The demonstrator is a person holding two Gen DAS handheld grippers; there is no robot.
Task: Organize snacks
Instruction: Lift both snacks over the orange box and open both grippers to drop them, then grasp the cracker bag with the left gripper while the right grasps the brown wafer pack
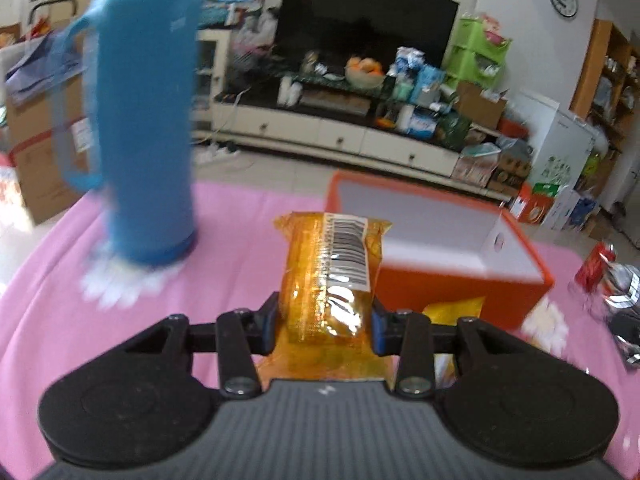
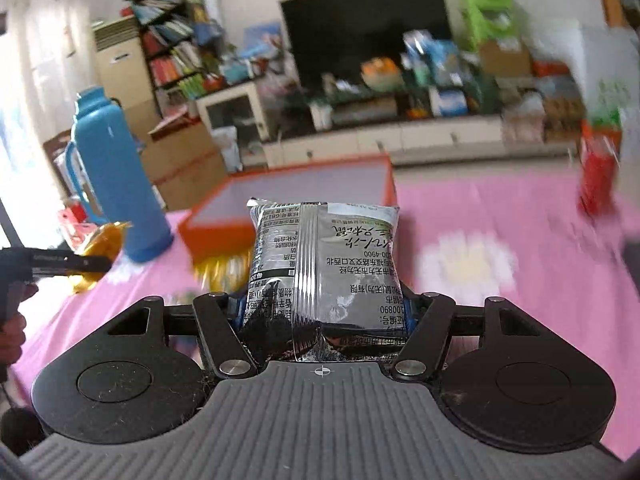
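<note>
Pink cloth (image 1: 248,216) covers the counter; your left claw (image 1: 325,322) clamps a light, crinkly orange packet (image 1: 332,264), your right claw (image 2: 322,312) a slippery silver packet (image 2: 324,264). Grip mid-body, gently, near the orange box (image 1: 452,292).

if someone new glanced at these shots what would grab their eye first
Each gripper clamps a snack: the left gripper an orange packet, the right gripper a silver packet. Beyond them an open orange box sits on the pink tablecloth, with a tall blue thermos standing to its left.
</note>
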